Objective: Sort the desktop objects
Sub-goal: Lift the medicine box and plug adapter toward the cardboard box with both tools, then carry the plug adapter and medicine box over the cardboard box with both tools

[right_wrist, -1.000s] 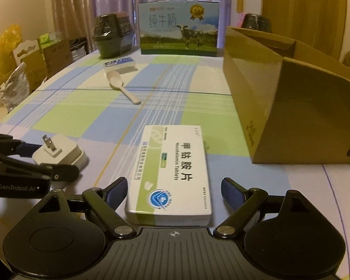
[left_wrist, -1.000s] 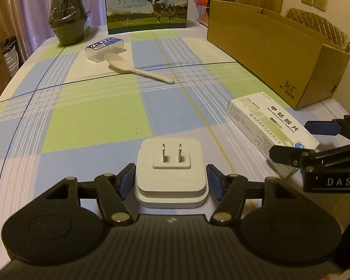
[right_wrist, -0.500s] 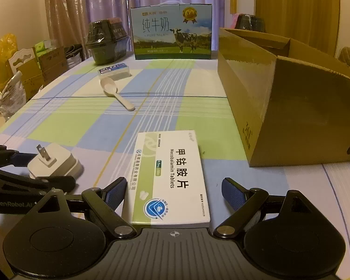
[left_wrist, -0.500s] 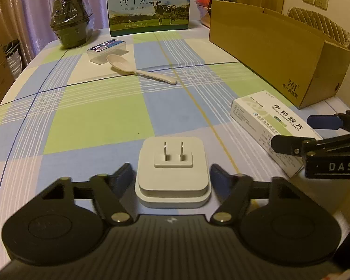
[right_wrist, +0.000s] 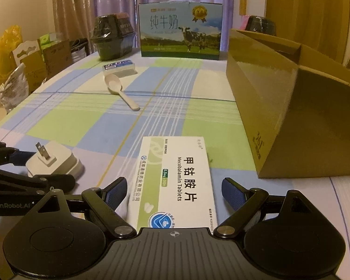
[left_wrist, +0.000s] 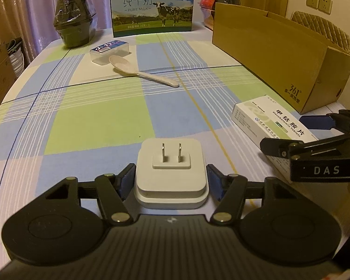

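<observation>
Between the left claw [left_wrist: 171, 177]'s spread pads, near the worktop's front edge, lies the white square plug adapter [left_wrist: 171, 175], ungripped. The right claw [right_wrist: 175, 192], also open, straddles the white-and-green cardboard tablet box [right_wrist: 176, 182]. Close each squarely on the flat sides.

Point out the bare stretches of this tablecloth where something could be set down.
Widest free patch: the green and blue checks between the spoon, the plug adapter and the tablet box. A narrower lane runs between spoon and cardboard box. The near edge is crowded by both tongs.
</observation>
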The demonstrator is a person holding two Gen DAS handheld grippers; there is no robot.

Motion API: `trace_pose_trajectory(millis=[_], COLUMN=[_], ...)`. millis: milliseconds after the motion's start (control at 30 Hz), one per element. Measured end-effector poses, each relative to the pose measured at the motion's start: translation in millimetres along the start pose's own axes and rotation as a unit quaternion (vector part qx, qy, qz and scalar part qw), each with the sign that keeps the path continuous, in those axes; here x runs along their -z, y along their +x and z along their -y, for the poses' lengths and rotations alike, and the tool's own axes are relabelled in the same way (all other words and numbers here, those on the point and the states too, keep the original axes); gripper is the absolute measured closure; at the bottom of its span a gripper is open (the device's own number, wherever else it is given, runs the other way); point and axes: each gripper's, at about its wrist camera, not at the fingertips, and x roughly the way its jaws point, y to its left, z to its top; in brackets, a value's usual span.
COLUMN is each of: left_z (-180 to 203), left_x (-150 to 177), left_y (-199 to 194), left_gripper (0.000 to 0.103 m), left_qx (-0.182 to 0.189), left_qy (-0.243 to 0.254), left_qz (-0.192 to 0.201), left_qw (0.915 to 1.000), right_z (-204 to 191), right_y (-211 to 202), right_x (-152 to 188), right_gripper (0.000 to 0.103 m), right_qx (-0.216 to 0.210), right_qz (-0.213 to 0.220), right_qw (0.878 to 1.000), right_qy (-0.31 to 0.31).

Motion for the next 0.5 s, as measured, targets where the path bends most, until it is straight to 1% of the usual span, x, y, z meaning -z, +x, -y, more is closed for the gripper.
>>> trace_pose_trajectory(millis=[500], left_z=[1], left_x=[-2], left_y=[3], left_gripper=[0.043], left_qx=[-0.001], left_qy=[0.004], left_qz=[0.004], left_qw=[1.0], right_z=[-4], right_y=[12], right_x=[0], right_gripper=[0.019], right_qx=[0.012], right_qz=[-0.011], right_qw=[1.0], right_qy=[-0.005])
